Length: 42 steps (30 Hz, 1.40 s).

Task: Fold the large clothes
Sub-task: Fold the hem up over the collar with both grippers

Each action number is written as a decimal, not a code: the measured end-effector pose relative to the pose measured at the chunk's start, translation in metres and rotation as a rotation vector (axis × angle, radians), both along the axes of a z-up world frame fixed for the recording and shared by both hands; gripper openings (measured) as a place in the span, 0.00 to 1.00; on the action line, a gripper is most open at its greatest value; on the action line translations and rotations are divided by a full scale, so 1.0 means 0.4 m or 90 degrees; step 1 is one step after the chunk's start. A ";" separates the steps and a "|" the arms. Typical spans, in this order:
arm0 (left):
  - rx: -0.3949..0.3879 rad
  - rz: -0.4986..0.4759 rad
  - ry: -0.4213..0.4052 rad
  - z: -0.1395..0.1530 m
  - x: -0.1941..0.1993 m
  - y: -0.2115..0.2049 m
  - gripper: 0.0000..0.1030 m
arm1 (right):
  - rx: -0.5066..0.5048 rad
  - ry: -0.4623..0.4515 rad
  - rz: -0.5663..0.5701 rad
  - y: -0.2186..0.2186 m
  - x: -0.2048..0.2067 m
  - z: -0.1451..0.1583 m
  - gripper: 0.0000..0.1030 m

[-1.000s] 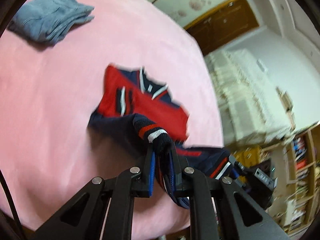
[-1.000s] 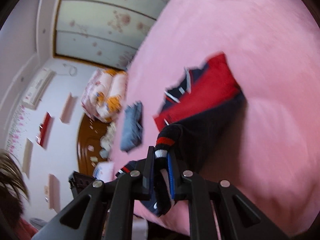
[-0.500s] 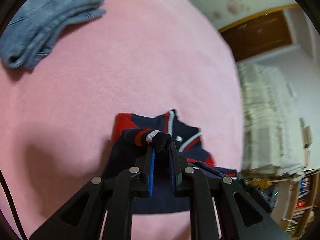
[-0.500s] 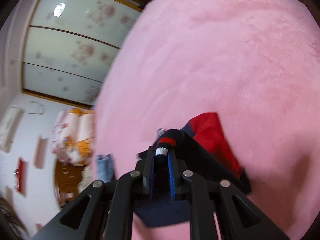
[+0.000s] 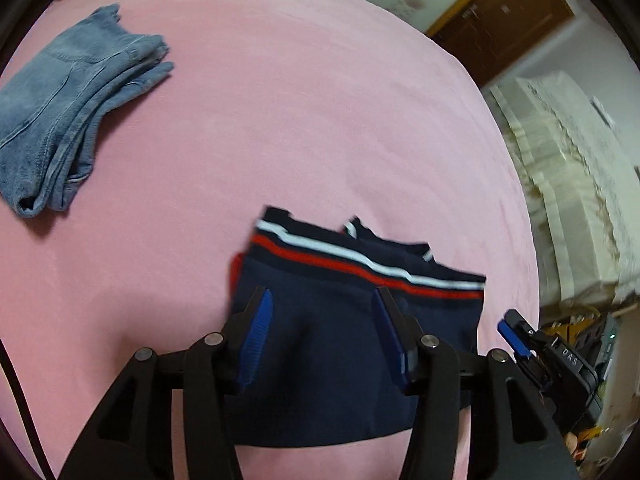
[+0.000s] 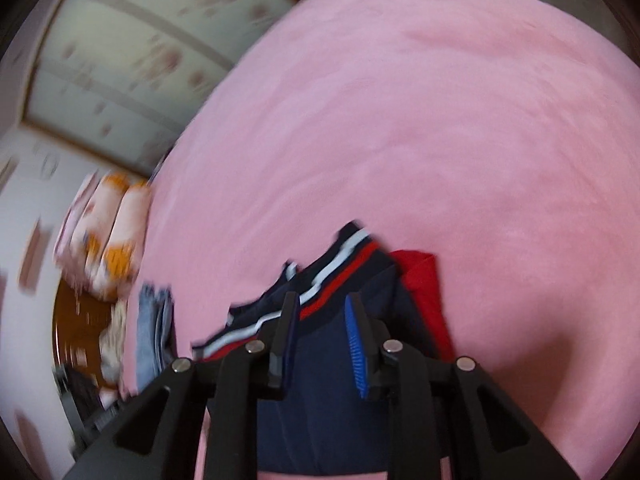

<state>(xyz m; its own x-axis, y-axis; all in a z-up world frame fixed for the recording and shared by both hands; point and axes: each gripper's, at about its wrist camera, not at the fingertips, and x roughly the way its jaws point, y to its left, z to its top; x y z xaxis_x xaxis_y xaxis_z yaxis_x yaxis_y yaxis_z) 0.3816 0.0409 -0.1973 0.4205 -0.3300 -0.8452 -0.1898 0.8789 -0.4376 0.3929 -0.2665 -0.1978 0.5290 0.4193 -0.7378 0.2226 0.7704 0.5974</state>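
Both claws have just been opening, and the striped hem they pinched a second ago now lies dropped across the sweater's upper half, so the red front that showed earlier is almost covered. Nearest the lens, the left claw [image 5: 320, 322] stands with its blue pads well apart over the navy sweater [image 5: 352, 344], nothing between them pressing on cloth. The right claw [image 6: 322, 326] is parted less widely; the sweater [image 6: 320, 380] sits under its gap, but the pads do not bite it, as far as the blurred right wrist view shows. The sweater lies on the pink bed [image 5: 280, 120] near its closer edge, folded bottom over top, the red and white hem band [image 5: 360, 264] running across it and a sliver of red [image 6: 424, 292] peeking out at one side.

To finish this step well, I would lift both claws straight up and clear before drifting sideways, so no pad drags the fresh fold askew. Then check that the hem sits square with the collar edge beneath; the far corner looks a little uneven and may want a nudge.

Farther off on the bed, well apart, lie folded jeans [image 5: 68, 120].
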 end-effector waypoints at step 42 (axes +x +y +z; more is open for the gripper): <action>0.105 0.090 0.019 -0.140 0.033 0.020 0.06 | -0.129 -0.061 0.085 0.002 0.037 -0.097 0.00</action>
<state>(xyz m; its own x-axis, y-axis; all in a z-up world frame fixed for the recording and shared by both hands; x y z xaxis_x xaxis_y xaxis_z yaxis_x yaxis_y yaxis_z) 0.3950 0.0490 -0.2535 0.4262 -0.1253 -0.8959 -0.3266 0.9022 -0.2816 0.4078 -0.2657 -0.2365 0.5499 0.3395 -0.7631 0.0603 0.8951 0.4417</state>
